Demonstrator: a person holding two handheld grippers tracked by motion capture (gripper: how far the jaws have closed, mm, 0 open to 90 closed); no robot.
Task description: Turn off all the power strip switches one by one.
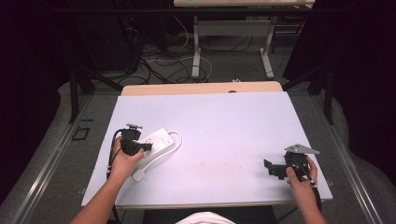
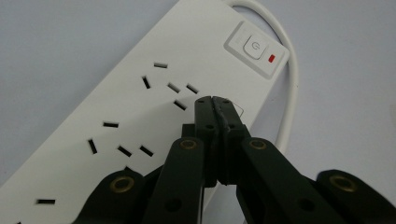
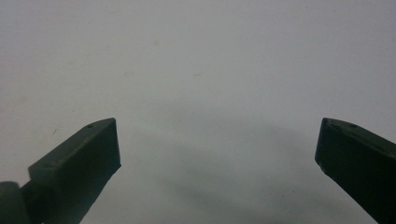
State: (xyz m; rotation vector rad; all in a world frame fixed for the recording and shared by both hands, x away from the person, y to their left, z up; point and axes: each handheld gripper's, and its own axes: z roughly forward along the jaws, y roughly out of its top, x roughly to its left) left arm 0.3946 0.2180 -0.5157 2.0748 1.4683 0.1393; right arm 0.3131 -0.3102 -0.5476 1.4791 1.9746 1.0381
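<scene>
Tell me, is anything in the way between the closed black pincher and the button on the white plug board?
Nothing visible is. The left gripper, jaws shut, hangs over the white plastic power strip, and bare white strip lies between it and the square white switch.

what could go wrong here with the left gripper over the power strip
The left gripper, shut, hovers over the power strip near its switch; pressing down could skid the strip across the table. The tip could also miss the switch and hit a socket slot. Its cable could snag.
</scene>
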